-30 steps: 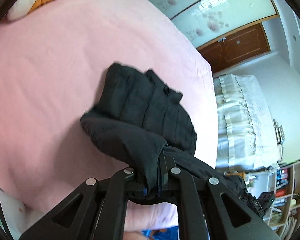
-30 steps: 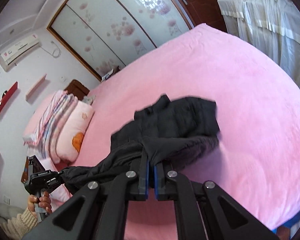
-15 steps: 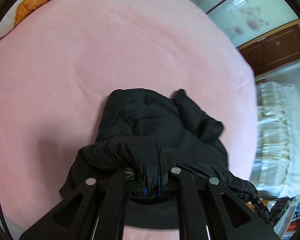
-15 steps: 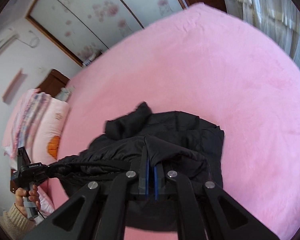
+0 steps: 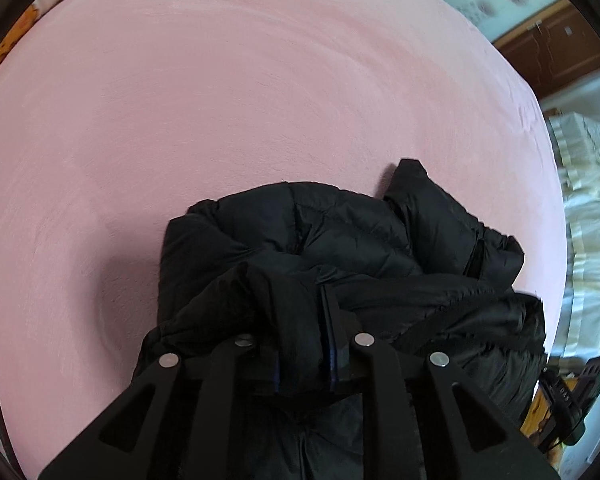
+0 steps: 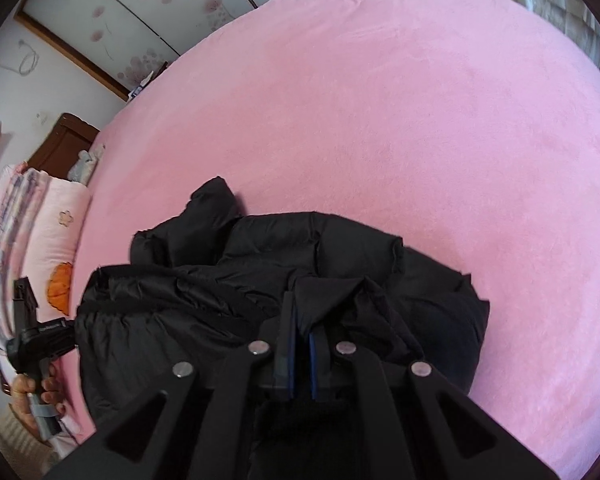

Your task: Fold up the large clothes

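While the black padded jacket (image 5: 340, 248) lies bunched on the pink bedspread (image 5: 220, 100), the left gripper (image 5: 304, 344) has its fingers pinched narrow on a fold of that fabric at one end. Across the stretched hem (a pillow (image 6: 56, 240) sits far left in the right wrist view), the right gripper (image 6: 302, 332) clamps another fold, fingers nearly together.

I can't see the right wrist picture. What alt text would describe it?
A handheld right gripper, shut on a fold of a black puffer jacket, holds it over a pink bed. At far left, the left gripper holds the jacket's other side, beside a pillow.
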